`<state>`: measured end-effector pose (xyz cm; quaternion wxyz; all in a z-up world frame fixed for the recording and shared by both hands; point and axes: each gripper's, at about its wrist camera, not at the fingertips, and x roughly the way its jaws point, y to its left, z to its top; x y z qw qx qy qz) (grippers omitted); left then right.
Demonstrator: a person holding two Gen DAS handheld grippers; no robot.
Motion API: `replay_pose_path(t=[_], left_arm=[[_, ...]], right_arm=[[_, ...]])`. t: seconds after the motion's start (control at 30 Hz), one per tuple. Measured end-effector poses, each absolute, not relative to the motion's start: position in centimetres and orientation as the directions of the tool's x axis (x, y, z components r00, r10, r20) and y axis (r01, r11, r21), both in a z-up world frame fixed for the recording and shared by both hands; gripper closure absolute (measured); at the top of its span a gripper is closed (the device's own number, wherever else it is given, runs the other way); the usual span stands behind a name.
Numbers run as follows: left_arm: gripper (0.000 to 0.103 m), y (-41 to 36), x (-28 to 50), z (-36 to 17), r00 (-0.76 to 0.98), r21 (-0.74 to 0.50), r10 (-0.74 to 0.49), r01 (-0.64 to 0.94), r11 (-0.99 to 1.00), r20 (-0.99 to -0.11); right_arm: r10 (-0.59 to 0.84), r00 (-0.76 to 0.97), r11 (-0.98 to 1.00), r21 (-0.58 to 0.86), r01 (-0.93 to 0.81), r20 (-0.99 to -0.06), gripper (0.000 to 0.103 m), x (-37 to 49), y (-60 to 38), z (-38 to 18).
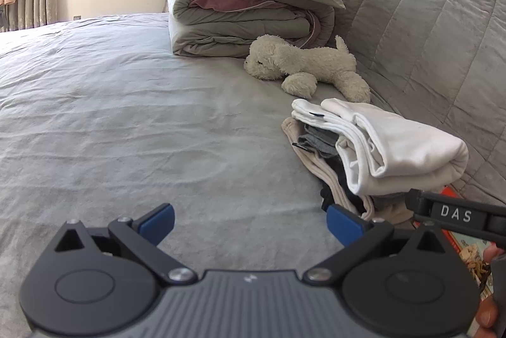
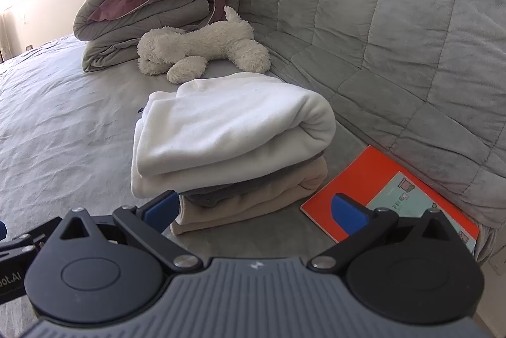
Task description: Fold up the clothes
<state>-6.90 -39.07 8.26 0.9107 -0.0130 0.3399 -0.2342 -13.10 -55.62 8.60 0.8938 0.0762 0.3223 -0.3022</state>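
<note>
A stack of folded clothes lies on the grey bed sheet (image 1: pixel 126 116): a white garment (image 2: pixel 234 123) on top, a dark grey one (image 2: pixel 218 195) under it, a beige one (image 2: pixel 253 199) at the bottom. In the left wrist view the same stack shows its layered edges, the white garment (image 1: pixel 389 142) uppermost. My left gripper (image 1: pixel 249 221) hovers open over bare sheet, left of the stack, nothing between its blue pads. My right gripper (image 2: pixel 256 211) is open just in front of the stack, its left pad (image 2: pixel 161 210) close to the stack's near corner, holding nothing.
A white plush dog (image 2: pixel 202 50) lies behind the stack. A rolled duvet with pillows (image 1: pixel 246 6) sits at the back. The quilted grey headboard (image 2: pixel 395 21) rises on the right. An orange book (image 2: pixel 379 189) lies beside the stack. A person's fingers (image 1: pixel 487 312) hold the right gripper.
</note>
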Motion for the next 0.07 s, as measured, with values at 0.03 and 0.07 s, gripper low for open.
replay_pose_path(t=[0.03,0.07], left_arm=[[0.001,-39.07,-6.89,8.26,0.66,-0.182,-0.435,0.417,0.89,-0.613],[0.001,-39.08,-6.89,8.26,0.66,-0.181,-0.434,0.417,0.891,-0.613]], right_arm=[[-0.491,0.609,0.806,-0.059,0.589,-0.622,0.0,-13.1,-55.59,8.61],[-0.492,0.609,0.806,-0.06,0.589,-0.623,0.0,-13.09,-55.55,8.62]])
